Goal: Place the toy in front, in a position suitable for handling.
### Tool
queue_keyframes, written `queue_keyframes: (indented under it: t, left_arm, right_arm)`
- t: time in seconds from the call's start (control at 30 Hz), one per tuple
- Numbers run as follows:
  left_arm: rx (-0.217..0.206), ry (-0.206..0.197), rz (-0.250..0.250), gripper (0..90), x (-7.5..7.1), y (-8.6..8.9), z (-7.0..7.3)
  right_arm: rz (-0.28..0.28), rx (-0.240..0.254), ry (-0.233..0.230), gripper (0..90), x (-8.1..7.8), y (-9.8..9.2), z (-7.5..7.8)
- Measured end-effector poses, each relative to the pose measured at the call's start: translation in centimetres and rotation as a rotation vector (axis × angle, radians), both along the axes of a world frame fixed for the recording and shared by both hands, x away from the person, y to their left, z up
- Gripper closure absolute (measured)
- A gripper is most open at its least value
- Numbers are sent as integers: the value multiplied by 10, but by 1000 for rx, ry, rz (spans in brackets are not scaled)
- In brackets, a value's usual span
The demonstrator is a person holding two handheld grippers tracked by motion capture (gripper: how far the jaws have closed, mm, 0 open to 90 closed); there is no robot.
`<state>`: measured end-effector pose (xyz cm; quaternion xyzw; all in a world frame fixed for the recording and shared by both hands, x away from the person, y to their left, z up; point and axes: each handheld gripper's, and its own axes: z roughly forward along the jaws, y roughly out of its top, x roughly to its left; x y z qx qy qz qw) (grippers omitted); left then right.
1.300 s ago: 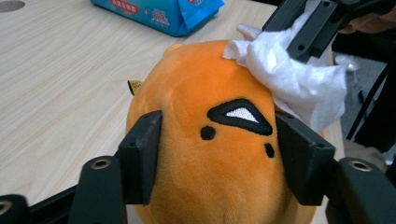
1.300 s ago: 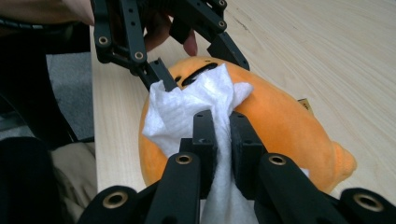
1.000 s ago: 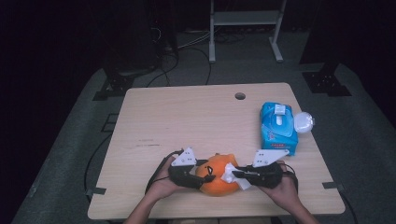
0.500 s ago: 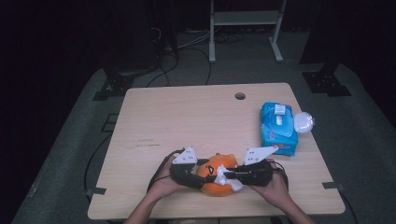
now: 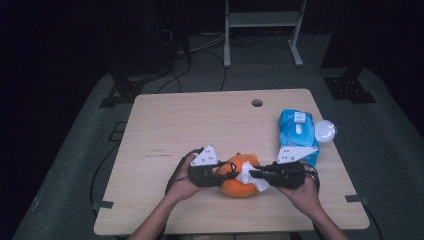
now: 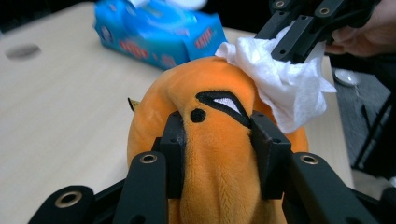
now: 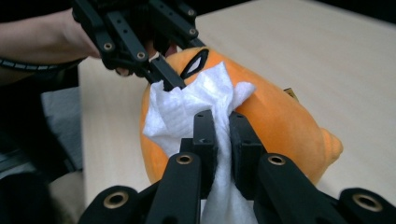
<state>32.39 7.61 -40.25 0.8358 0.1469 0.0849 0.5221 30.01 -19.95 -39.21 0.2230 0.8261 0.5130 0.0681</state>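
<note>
A pale wooden table (image 5: pixel 165 125) stands in a dark room, and near the middle of its near edge an orange plush toy (image 5: pixel 239 176) sits between the two grippers. The left gripper (image 6: pixel 219 140), whose jaws have just been closing, pinches a fold of the plush by its stitched eye, while the right gripper (image 7: pixel 222 135) is clamped on a white tissue (image 7: pixel 187 109) pressed against the toy's top. Wiping looks underway but unfinished, and the blue tissue pack (image 5: pixel 296 132) lies farther off by the right edge.
</note>
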Motion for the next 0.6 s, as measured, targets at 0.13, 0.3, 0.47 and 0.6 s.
queue_keyframes:
  t: [0.13,0.3,0.47,0.6]
  left_arm:
    - [20,-36,2,616,13,-3,-2]
    - [18,36,3,594,24,8,-29]
    - [-17,75,-1,535,27,19,-35]
    - [-29,81,1,525,28,19,-37]
  right_arm:
    - [-26,-16,-44,823,13,6,7]
    - [-15,-95,-26,823,25,20,-14]
    - [-17,-102,-7,823,24,12,-28]
    - [-66,-113,8,823,22,-6,-33]
